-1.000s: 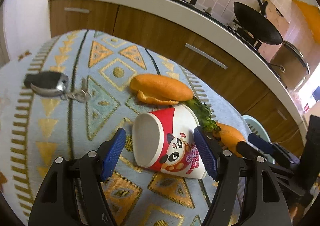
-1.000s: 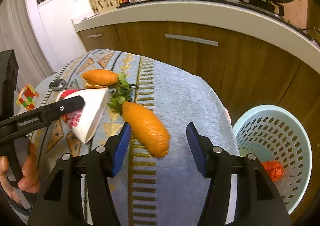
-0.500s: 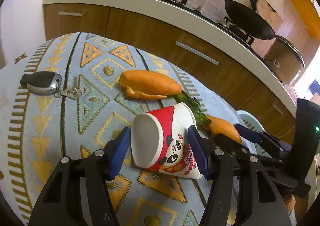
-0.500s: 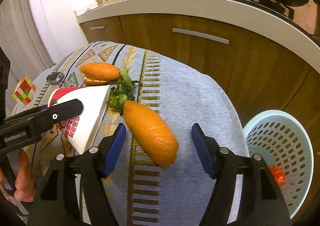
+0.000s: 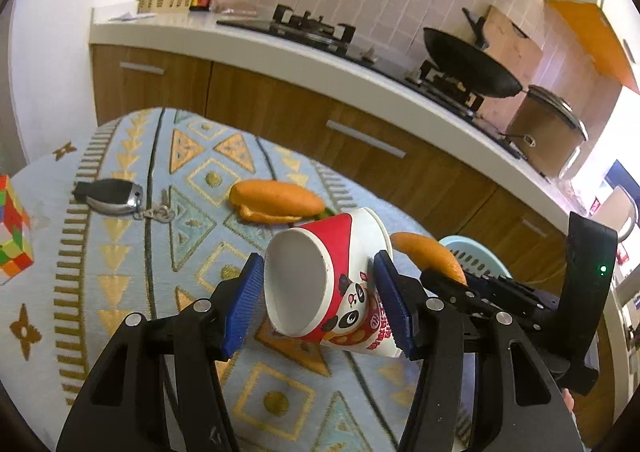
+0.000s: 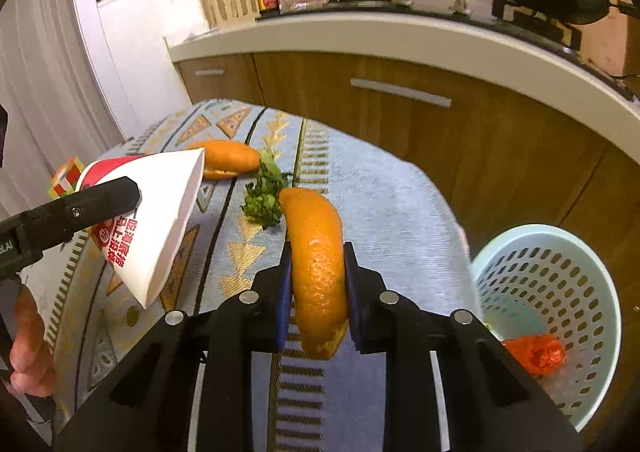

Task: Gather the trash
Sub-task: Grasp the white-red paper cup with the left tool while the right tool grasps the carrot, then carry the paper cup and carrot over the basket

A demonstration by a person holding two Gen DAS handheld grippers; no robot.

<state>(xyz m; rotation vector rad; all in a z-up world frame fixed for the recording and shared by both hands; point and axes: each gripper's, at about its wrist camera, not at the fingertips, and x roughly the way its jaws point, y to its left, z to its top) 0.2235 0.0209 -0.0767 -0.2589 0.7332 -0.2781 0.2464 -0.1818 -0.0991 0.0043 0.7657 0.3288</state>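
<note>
A red-and-white paper cup [image 5: 320, 276] with a panda print lies on its side between the blue pads of my left gripper [image 5: 318, 264], which is shut on it and holds it off the patterned tablecloth [image 5: 132, 252]. The right wrist view shows the same cup [image 6: 160, 203] at the left. My right gripper [image 6: 317, 252] is closing its jaws on a curved orange peel [image 6: 316, 284], and both pads press on its sides. A second orange peel [image 5: 276, 199] and a sprig of greens [image 6: 264, 199] lie on the cloth beyond.
A pale blue perforated basket [image 6: 520, 230] stands on the floor right of the table, with a red crumpled wrapper [image 6: 536, 352] inside. A car key [image 5: 110, 197] and a colour cube [image 5: 12, 236] sit at the table's left. Wooden cabinets and a counter run behind.
The left gripper closed on the cup and lifted it. The right gripper closed from wide open onto the orange peel and raised it off the cloth.
</note>
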